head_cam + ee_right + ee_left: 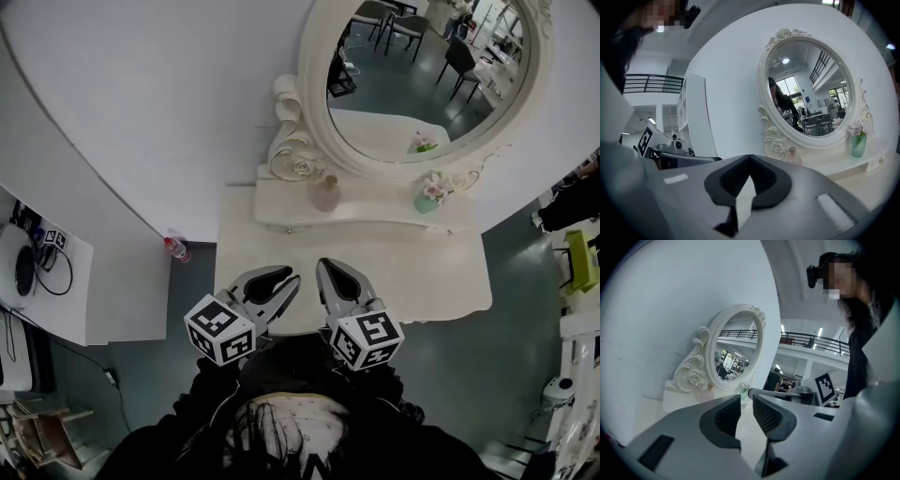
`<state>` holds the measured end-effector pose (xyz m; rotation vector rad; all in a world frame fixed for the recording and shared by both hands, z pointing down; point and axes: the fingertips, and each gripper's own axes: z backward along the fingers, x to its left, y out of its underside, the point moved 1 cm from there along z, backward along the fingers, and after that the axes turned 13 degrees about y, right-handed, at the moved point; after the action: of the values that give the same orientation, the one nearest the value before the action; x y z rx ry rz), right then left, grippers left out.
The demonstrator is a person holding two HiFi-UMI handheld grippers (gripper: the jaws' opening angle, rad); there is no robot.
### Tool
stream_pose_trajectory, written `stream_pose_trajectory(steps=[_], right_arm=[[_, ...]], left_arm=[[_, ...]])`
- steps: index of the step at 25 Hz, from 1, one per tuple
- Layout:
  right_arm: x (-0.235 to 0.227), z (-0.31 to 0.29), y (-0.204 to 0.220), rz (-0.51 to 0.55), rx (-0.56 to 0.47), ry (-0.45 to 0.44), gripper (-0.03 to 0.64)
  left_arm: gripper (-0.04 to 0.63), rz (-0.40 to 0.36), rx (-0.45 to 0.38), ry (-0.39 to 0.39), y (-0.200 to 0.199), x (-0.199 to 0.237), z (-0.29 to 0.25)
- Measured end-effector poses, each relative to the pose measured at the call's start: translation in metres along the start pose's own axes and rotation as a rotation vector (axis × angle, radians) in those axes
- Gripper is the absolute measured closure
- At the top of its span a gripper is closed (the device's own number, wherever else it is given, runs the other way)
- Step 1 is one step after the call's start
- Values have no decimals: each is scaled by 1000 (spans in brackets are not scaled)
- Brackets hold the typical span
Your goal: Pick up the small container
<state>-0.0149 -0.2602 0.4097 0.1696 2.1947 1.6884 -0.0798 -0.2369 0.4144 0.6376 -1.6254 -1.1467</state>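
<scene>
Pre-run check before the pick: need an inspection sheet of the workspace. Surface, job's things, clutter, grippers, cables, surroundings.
Surface: white dressing table with a raised shelf under the mirror.
Job's things: small pink container upright on the shelf, left of centre, untouched.
Clutter: green vase with flowers, on the shelf to the right.
Grippers: left gripper and right gripper both shut and empty, over the table's front part.
Cables: black cables on the side desk at left.
Surroundings: oval mirror, white wall, bottle on the floor.
</scene>
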Motion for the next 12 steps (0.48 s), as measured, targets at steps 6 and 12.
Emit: stream_pose_trajectory(steps=[6, 12], right_arm=[[-27, -31, 1, 36, 28, 9, 607], [-53, -61, 7, 80, 63, 18, 607]], left_arm=[[523, 3, -4, -35, -8, 18, -14], [523, 10, -1, -70, -11, 36, -26]])
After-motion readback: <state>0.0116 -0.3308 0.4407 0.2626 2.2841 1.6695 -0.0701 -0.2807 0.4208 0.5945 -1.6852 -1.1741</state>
